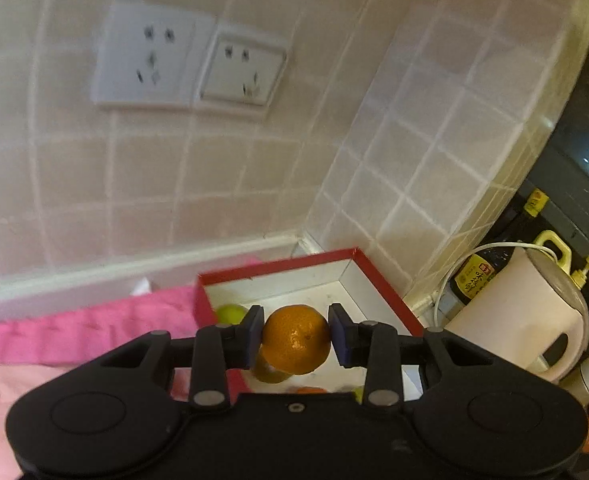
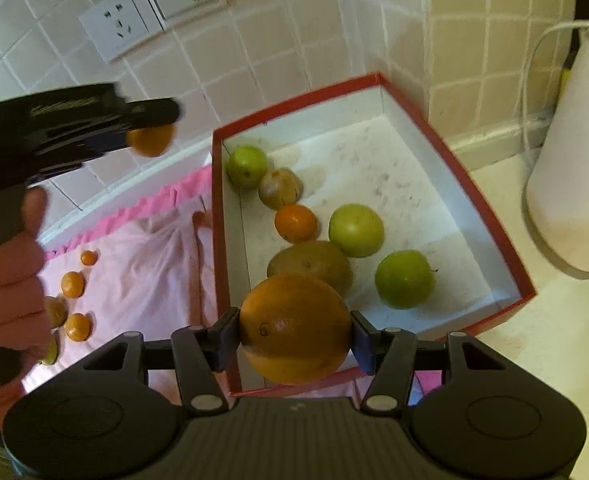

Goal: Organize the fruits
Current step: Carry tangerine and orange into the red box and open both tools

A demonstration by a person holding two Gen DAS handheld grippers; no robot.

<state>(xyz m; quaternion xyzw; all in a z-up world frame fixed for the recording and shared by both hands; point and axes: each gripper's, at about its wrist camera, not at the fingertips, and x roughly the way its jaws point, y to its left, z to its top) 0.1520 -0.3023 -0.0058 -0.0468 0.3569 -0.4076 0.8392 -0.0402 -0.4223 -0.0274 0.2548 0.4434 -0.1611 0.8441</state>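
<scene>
Two handheld grippers carry citrus above a red-rimmed box (image 2: 490, 216) on a kitchen counter. The left gripper (image 1: 296, 338) pinches a tangerine (image 1: 296, 340) between its blue pads, both pads pressed against the fruit's sides, over the box's near-left part; in the right wrist view it appears higher and to the left, in front of the tiled wall, with the person's left hand (image 2: 12, 296) wrapped around its handle. The right gripper (image 2: 294, 340) is spread wider around an orange (image 2: 294, 328), clamped on both sides and held over the box's near edge. Inside the white-lined box lie three green fruits (image 2: 356, 230), two brownish fruits (image 2: 310, 266) and a small tangerine (image 2: 296, 223), clustered toward the left wall and middle. To the left of the box, a pink cloth (image 2: 142, 272) holds several small orange fruits (image 2: 72, 284). A white kettle (image 1: 522, 312) and a dark sauce bottle (image 1: 478, 276) stand right of the box, and two wall sockets (image 1: 186, 64) sit on the tiles above.
</scene>
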